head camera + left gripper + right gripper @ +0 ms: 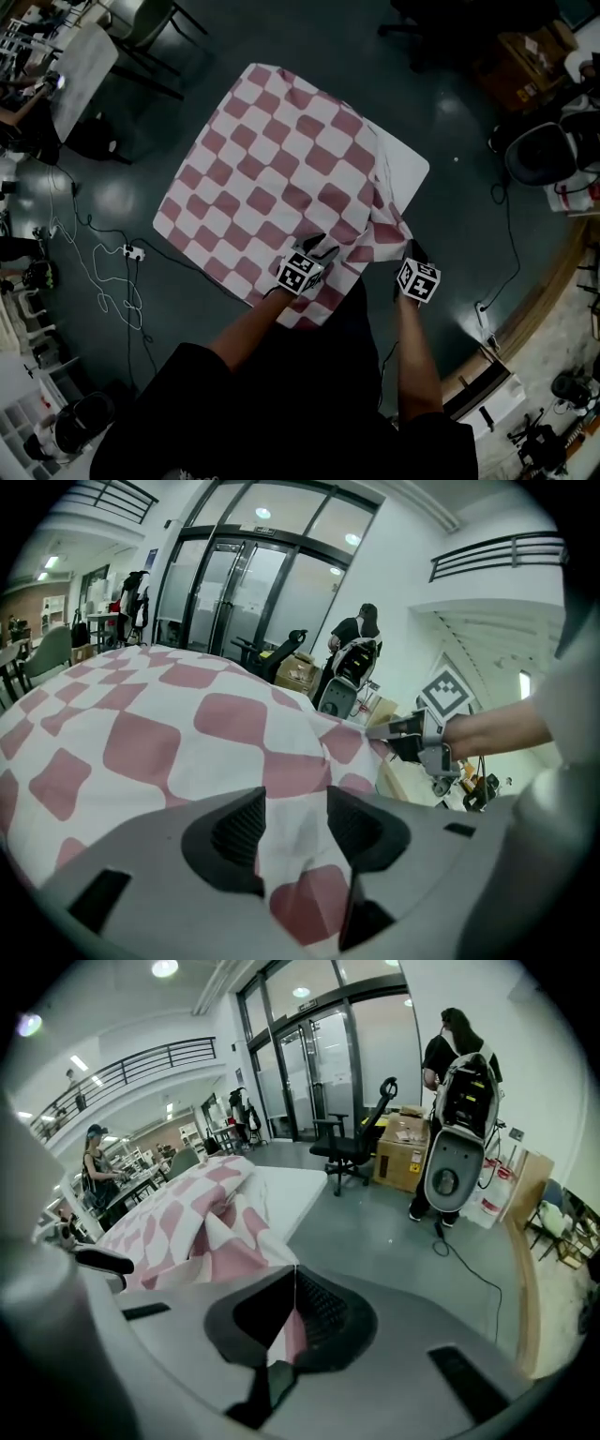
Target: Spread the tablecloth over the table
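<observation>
Our right gripper (295, 1286) clamps the tablecloth (272, 178) edge; left gripper (292, 829) fingers gape over it, seemingly not gripping. Next we cover the bare surface (406, 167).

tablecloth (272, 178): white ground with dusty-red rounded squares, set as a checkerboard all over
surface (410, 167): plain white where its corner lies bare
left gripper (295, 834): light grey shell, black ribbed pads (236, 834), red-and-white cloth showing between them
right gripper (292, 1314): light grey shell, black ribbed pads, a strip of pink and white cloth between them
marker cubes (298, 273): white faces carrying black square-block patterns
floor (450, 112): dark grey-green, glossy, with pale spots of reflected light
person's top (281, 412): black
cable (98, 277): white, looping over the dark floor
office chair (354, 1143): black
cardboard box (403, 1152): brown
</observation>
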{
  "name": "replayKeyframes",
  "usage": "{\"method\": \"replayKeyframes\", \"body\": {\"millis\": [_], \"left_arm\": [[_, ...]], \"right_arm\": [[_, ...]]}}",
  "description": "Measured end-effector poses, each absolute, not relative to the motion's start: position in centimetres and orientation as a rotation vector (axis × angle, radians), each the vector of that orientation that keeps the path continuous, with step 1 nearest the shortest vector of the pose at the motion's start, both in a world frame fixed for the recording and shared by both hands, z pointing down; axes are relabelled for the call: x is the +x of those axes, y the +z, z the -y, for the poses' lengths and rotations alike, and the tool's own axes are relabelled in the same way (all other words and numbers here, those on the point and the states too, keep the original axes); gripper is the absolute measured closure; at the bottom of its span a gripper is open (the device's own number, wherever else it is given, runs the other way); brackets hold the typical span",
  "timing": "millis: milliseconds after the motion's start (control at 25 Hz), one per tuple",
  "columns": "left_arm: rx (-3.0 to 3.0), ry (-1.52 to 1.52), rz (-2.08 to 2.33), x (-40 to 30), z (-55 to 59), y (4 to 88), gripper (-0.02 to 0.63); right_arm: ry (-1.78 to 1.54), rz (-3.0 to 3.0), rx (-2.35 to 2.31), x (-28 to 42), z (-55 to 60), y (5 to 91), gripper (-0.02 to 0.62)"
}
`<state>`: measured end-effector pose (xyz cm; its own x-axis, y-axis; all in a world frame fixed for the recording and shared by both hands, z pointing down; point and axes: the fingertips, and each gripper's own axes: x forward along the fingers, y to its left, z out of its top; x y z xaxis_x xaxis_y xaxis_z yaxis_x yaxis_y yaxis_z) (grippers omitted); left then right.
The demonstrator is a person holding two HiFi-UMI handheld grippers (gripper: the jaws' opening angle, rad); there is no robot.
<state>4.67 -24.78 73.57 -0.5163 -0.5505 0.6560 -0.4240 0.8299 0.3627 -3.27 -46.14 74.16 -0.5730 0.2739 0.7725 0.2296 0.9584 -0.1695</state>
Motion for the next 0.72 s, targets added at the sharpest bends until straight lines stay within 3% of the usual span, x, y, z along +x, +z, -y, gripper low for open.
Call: {"method": "replayKeyframes", "body": {"millis": [400, 560, 600, 680, 720], "left_arm": [[0.727, -0.212, 2.166, 6.2, 26.2, 74.1, 0.405], [0.747, -0.237, 2.183, 6.1, 28.0, 73.8, 0.405], [0.755, -0.238, 2.189, 5.9, 28.4, 73.7, 0.405], [0.762, -0.235, 2.204, 5.5, 29.5, 73.6, 0.405], [0.755, -0.232, 2.216, 5.2, 30.0, 73.6, 0.405]], "right_arm": [[0.199, 2.146, -0.295, 5.8, 47.9, 74.8, 0.577], [0.168, 2.171, -0.339, 4.2, 47.5, 73.9, 0.575], [0.181, 2.196, -0.349, 3.0, 47.6, 73.1, 0.56], [0.199, 2.248, -0.396, 0.2, 47.4, 71.5, 0.468], [0.194, 2.269, -0.443, -1.3, 47.0, 70.8, 0.459]]}}
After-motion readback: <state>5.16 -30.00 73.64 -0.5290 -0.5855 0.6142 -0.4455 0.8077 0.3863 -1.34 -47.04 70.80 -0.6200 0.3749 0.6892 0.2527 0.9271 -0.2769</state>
